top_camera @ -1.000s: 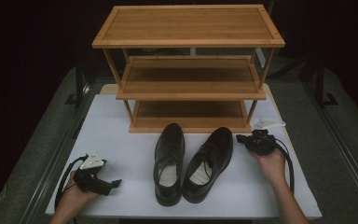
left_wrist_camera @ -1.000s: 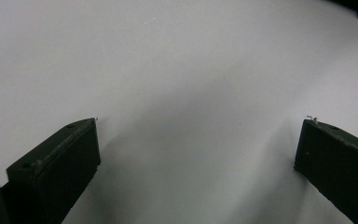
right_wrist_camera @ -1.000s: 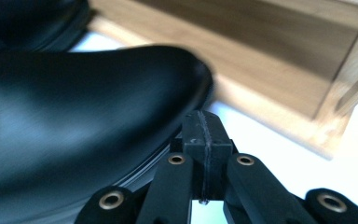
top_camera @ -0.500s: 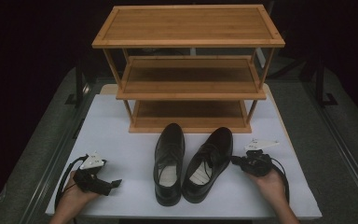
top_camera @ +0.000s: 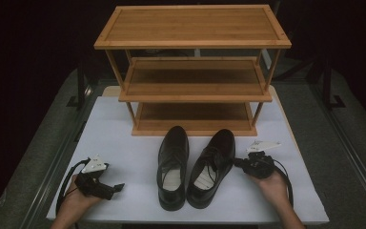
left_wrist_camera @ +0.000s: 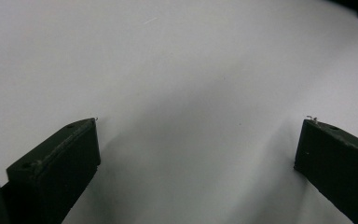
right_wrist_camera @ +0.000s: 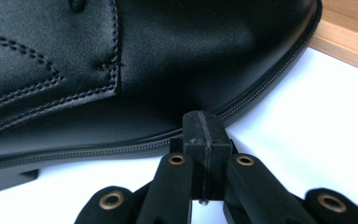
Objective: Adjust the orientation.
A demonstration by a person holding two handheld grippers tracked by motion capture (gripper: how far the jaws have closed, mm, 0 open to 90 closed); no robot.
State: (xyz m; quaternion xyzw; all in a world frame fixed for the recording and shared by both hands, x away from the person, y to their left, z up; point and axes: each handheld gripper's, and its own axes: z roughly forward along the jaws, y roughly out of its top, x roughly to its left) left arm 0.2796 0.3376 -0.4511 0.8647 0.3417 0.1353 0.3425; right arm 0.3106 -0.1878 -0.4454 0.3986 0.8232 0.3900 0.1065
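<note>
Wide-apart jaws over white tabletop (left_wrist_camera: 191,70)

Bare counter (top_camera: 124,138) lies open at nine o'clock of the shoes (top_camera: 193,167); the rack (top_camera: 193,90) blocks twelve o'clock.

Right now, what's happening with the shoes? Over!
Right gripper shut, tips against right shoe's sole edge. Left gripper open, over table. Left shoe beside it. Rack behind.

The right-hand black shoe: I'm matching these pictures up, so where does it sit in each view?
High view: right shoe at centre right on the white table, its toe toward the wooden rack.
Right gripper view: its side spans the upper picture, beyond the shut right gripper.
Left gripper view: not in it.
Shared landmark: the white table.
</note>
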